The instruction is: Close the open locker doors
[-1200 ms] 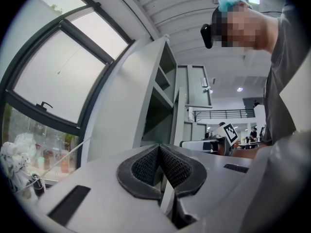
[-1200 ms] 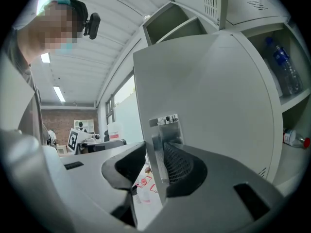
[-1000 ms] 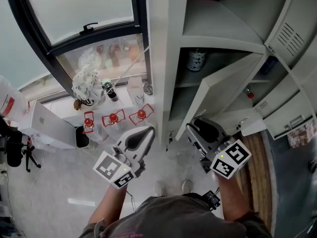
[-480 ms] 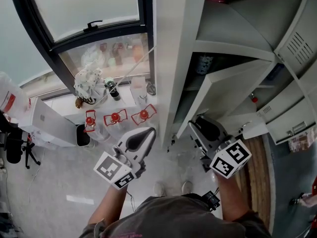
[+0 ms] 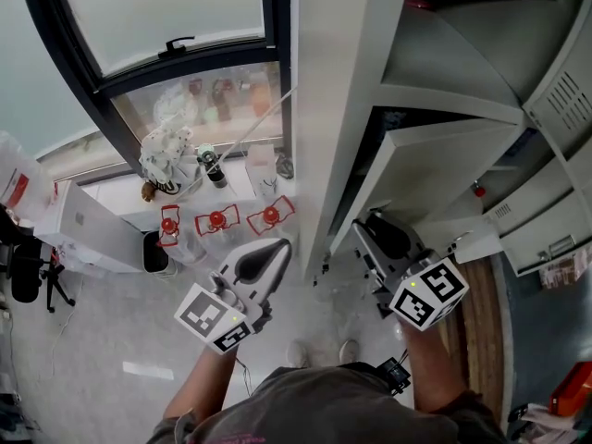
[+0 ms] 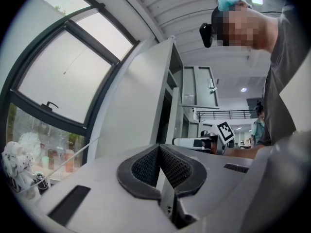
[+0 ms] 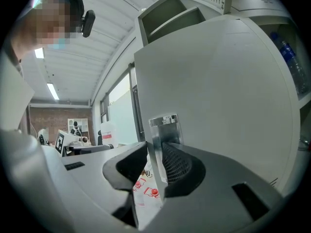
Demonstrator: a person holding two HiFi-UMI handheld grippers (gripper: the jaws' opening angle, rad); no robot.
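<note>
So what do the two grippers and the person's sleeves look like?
Both are light grey shells. The left gripper and right gripper each end in tongs with dark, mesh-textured pads and carry a white cube with black square markers. The person wears a grey short-sleeved shirt.

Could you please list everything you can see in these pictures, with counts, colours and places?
locker: one, pale grey, centre.
open doors: several, pale grey, swung out at right.
window: one, dark frame, upper left.
red-topped items: three, red, ledge below the window.
box: one, white, left.
tripod: one, black, far left.
water bottle: one, clear, on a locker shelf.
left gripper: one, grey, fingers together, empty.
right gripper: one, grey, fingers apart and just closing, one door's edge between them.
</note>
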